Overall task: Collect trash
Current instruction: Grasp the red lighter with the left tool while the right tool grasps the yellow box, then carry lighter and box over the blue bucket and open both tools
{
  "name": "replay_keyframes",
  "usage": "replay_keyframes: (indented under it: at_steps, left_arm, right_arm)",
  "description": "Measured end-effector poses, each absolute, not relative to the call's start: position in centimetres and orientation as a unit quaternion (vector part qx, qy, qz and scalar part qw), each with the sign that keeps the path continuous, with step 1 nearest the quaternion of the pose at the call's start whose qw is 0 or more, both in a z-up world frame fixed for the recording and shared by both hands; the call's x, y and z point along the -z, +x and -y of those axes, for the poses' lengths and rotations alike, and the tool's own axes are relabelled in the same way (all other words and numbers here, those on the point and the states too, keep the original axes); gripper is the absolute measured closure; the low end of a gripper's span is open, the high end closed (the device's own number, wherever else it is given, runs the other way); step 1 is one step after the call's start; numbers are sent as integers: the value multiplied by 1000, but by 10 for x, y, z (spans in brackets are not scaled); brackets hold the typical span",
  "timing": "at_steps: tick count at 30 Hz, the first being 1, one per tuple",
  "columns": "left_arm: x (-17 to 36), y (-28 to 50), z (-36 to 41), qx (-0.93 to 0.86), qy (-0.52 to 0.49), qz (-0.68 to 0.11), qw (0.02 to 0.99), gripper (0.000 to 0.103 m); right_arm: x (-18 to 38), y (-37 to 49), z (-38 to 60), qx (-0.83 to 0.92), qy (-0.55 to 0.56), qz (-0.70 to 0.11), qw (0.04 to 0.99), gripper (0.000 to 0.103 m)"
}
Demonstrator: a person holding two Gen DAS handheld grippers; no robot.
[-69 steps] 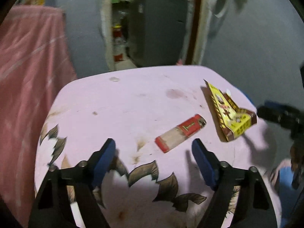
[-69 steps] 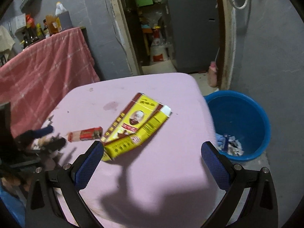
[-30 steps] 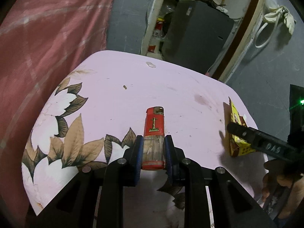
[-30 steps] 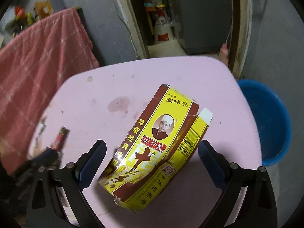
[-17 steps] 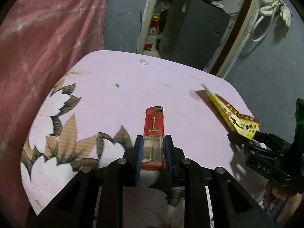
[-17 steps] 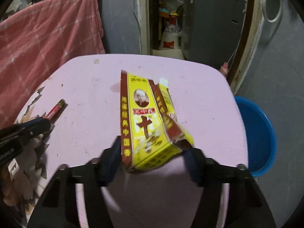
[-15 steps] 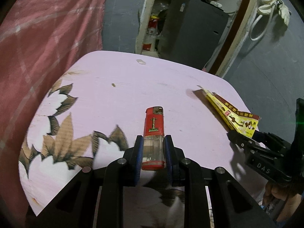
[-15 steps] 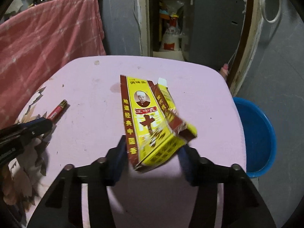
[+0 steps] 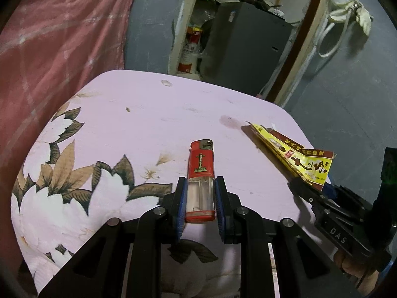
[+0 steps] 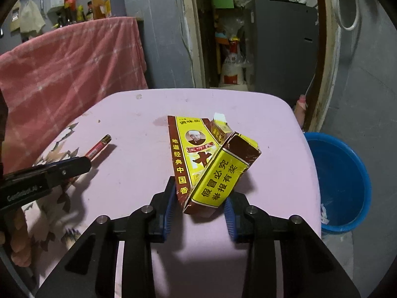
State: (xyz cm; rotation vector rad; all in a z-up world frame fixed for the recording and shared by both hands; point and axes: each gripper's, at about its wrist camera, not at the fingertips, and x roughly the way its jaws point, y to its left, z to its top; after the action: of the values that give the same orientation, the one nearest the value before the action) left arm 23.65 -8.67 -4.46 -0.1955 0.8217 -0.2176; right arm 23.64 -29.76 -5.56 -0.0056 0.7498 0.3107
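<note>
My left gripper (image 9: 200, 206) is shut on a red and clear lighter (image 9: 201, 181) and holds it just above the pink flowered table (image 9: 148, 129). My right gripper (image 10: 199, 206) is shut on a crumpled yellow and brown spice box (image 10: 203, 161) and holds it tilted above the table (image 10: 139, 129). The box also shows at the right of the left wrist view (image 9: 292, 154), with the right gripper (image 9: 305, 188) on it. The lighter (image 10: 98, 147) and the left gripper (image 10: 85, 164) show at the left of the right wrist view.
A blue bucket (image 10: 347, 168) with some scraps inside stands on the floor right of the table. A red checked cloth (image 10: 69, 64) hangs behind at the left. A doorway with a grey cabinet (image 9: 245, 49) lies beyond the table's far edge.
The left gripper closed on the lighter about a second ago and still holds it. The right gripper closed on the box, crumpling and lifting it off the table.
</note>
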Motion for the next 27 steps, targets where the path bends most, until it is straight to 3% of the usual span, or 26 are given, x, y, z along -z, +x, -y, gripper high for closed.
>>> replay_keyframes:
  at_steps: [2, 4, 7, 14, 18, 21, 27]
  left_arm:
    - [46, 236, 88, 106, -94, -399, 906, 85]
    - [48, 237, 87, 106, -95, -402, 904, 85]
    - [48, 238, 86, 107, -96, -402, 904, 85]
    - [47, 237, 86, 106, -96, -401, 905, 85]
    - [46, 235, 89, 108, -94, -396, 907, 85]
    - [45, 234, 91, 109, -92, -390, 910, 85]
    - [38, 230, 101, 111, -83, -364, 921, 85]
  right_arm:
    - [53, 234, 300, -154, 4, -369, 917, 69]
    - [51, 232, 302, -167, 18, -374, 912, 58]
    - [46, 228, 305, -175, 35, -373, 911, 51]
    - [36, 232, 318, -169, 87, -356, 915, 51]
    - [42, 241, 316, -152, 96, -370, 911, 74]
    - [46, 239, 316, -158, 102, -366, 911, 82]
    - [38, 224, 321, -152, 86, -317, 932, 84]
